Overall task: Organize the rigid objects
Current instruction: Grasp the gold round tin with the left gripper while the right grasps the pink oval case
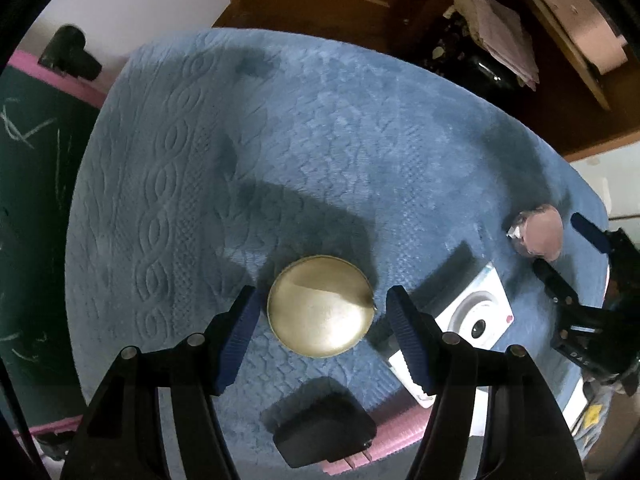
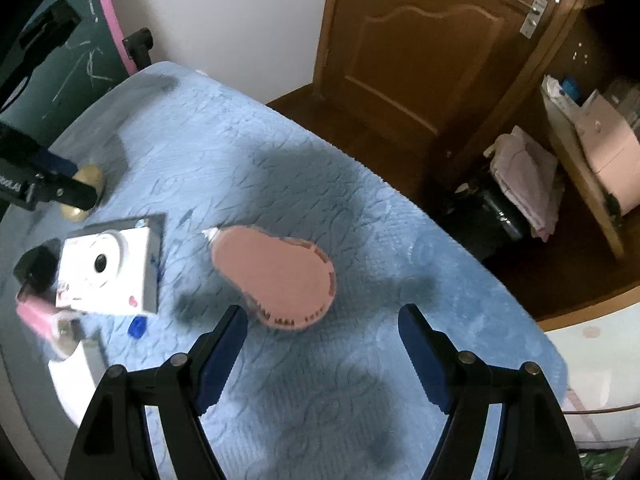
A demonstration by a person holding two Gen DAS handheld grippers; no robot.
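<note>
The gold round disc (image 1: pixel 321 306) is located between the spread jaws of the left gripper (image 1: pixel 320 334), untouched on both sides. The pink brush (image 2: pixel 276 276) is positioned just ahead of the right gripper (image 2: pixel 322 354), whose jaws are likewise open and empty. A white camera (image 2: pixel 108 272) and a black block (image 1: pixel 324 426) are placed near the surface's near edge. The surface is covered by a blue quilted cloth (image 1: pixel 280 140), with bare cloth toward the wooden door (image 2: pixel 420 48).

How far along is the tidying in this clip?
Nothing looks sorted yet. The gold round case, white camera, pink brush and black box lie scattered on the blue cloth. In hand: the open left tool straddles the case, ungripped; the open right tool nears the brush. Everything remains.
</note>
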